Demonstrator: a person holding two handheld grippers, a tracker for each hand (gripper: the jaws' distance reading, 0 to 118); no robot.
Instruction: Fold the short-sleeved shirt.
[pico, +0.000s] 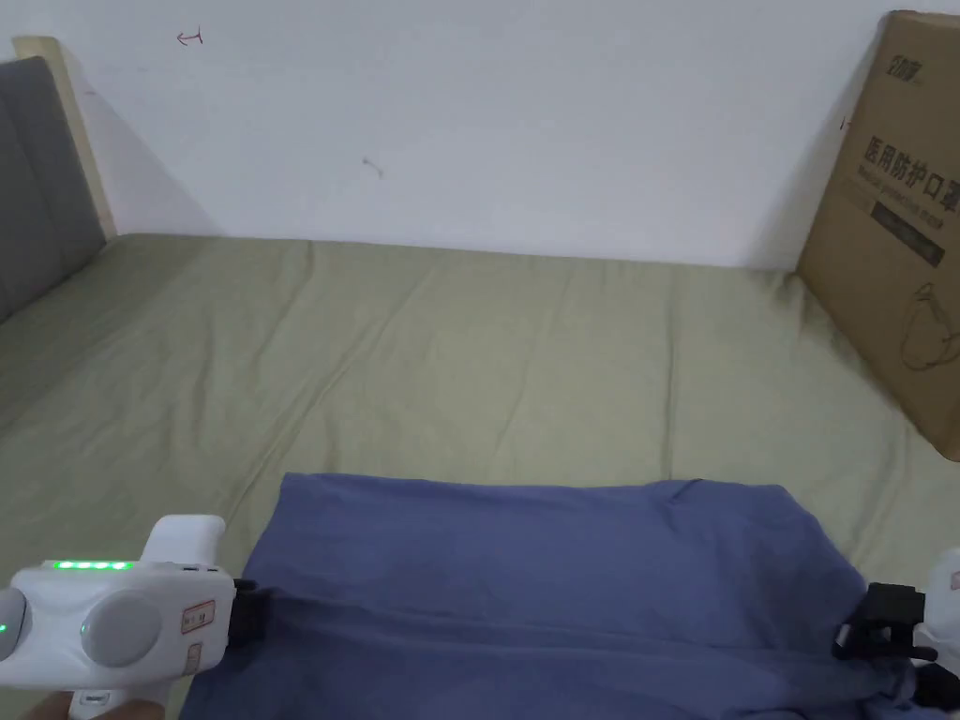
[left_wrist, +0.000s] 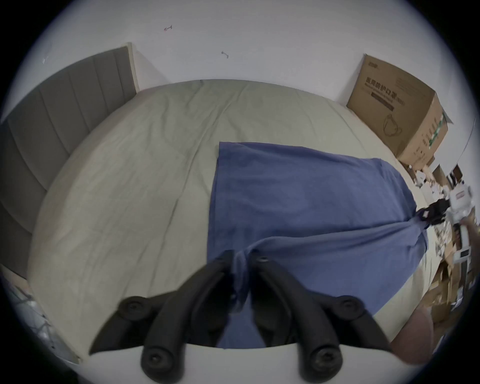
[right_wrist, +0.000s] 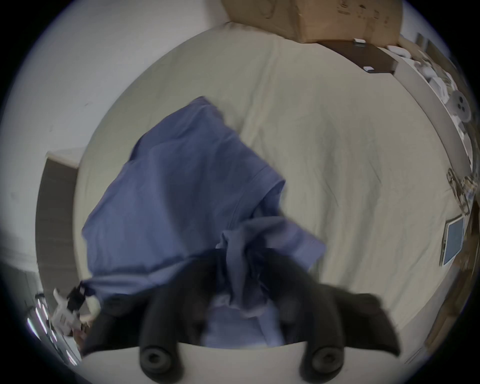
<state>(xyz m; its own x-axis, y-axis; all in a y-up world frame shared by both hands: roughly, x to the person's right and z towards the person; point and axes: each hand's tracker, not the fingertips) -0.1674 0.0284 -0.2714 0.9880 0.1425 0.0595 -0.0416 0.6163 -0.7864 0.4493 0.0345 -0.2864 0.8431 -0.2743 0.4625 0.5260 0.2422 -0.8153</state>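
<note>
A blue short-sleeved shirt (pico: 553, 572) lies spread on the green bed sheet (pico: 422, 356), its far edge straight and flat. My left gripper (pico: 251, 607) is shut on the shirt's left side, and blue cloth (left_wrist: 298, 197) is pinched between the black jaws in the left gripper view (left_wrist: 240, 262). My right gripper (pico: 858, 630) is shut on the shirt's right side, where bunched fabric with a sleeve (right_wrist: 181, 187) sits between its jaws (right_wrist: 237, 256). The cloth is pulled taut between the two grippers near the bed's front.
A large cardboard box (pico: 895, 225) stands on the bed's far right against the white wall. A grey padded headboard (pico: 37, 178) rises at the left. The sheet beyond the shirt is bare. A cluttered ledge (right_wrist: 441, 85) runs along the bed's right side.
</note>
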